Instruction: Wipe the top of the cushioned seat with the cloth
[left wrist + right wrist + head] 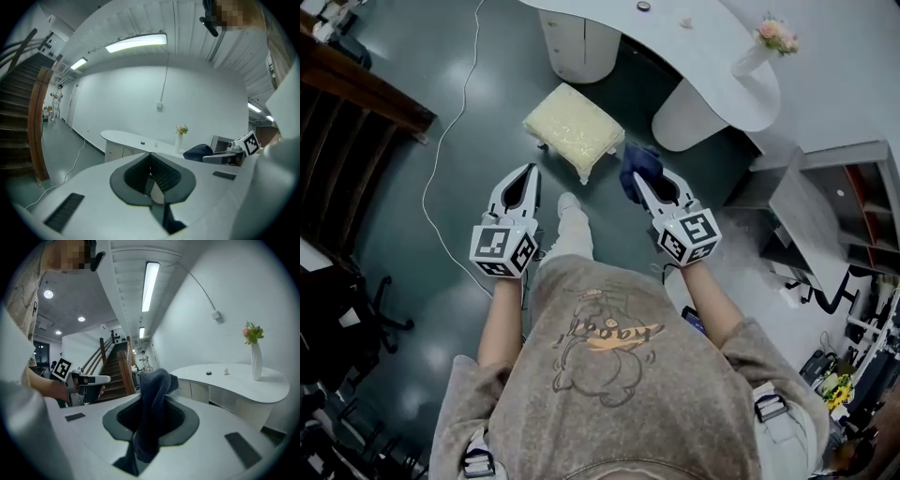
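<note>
The cushioned seat [573, 127] is a small cream stool on the dark floor, ahead of the person's feet. My right gripper [635, 178] is held in the air near its right corner, shut on a dark blue cloth [638, 167]. In the right gripper view the cloth [153, 394] hangs bunched between the jaws. My left gripper [527, 174] hovers to the left of the stool's near corner, shut, with nothing in it [153, 177]. Both grippers are held level, above the seat's height and apart from it. The left gripper view also catches the cloth [200, 151].
A curved white counter [712, 66] carrying a vase of flowers [772, 39] stands just behind the stool. A white cable [448, 141] runs over the floor at left, beside a wooden staircase [356, 89]. Grey shelving [834, 202] is at right, an office chair [342, 319] at left.
</note>
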A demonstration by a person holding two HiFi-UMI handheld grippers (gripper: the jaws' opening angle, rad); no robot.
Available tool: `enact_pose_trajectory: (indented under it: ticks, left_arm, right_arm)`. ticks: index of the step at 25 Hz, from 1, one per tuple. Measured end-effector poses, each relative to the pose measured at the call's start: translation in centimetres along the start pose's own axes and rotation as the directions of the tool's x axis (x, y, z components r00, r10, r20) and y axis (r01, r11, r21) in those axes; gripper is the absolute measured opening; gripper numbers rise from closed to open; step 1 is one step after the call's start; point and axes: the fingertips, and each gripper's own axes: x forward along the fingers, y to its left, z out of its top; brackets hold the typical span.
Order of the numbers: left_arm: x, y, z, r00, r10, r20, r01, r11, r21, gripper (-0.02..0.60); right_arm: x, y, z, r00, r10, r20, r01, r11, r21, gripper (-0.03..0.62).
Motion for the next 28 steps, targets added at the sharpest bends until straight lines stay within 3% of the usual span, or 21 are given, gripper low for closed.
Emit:
enact_pose_trajectory:
  ticks: [13, 22, 28]
  left_arm:
    - [12.2, 9.9, 3.3, 0.995, -0.073, -0.070, 0.071, 0.997, -0.030, 0.017]
    - [17.5, 13.4, 2.3, 0.990, -0.099, -0.098, 0.094, 0.994, -0.058, 0.017]
    - [19.9, 15.6, 1.6, 0.991, -0.078, -0.110, 0.071, 0.995, -0.065, 0.017]
  right_arm:
    - [14.8, -6.1, 5.0, 0.999, -0.030, -0.026, 0.031, 0.999, 0.016, 0.089]
    - [20.1, -9.6, 5.2, 0.996, -0.067, -0.054, 0.067, 0.998, -0.001, 0.089]
    - [22.8, -11.9, 5.0, 0.995, -0.068, -0.071, 0.067, 0.998, -0.009, 0.089]
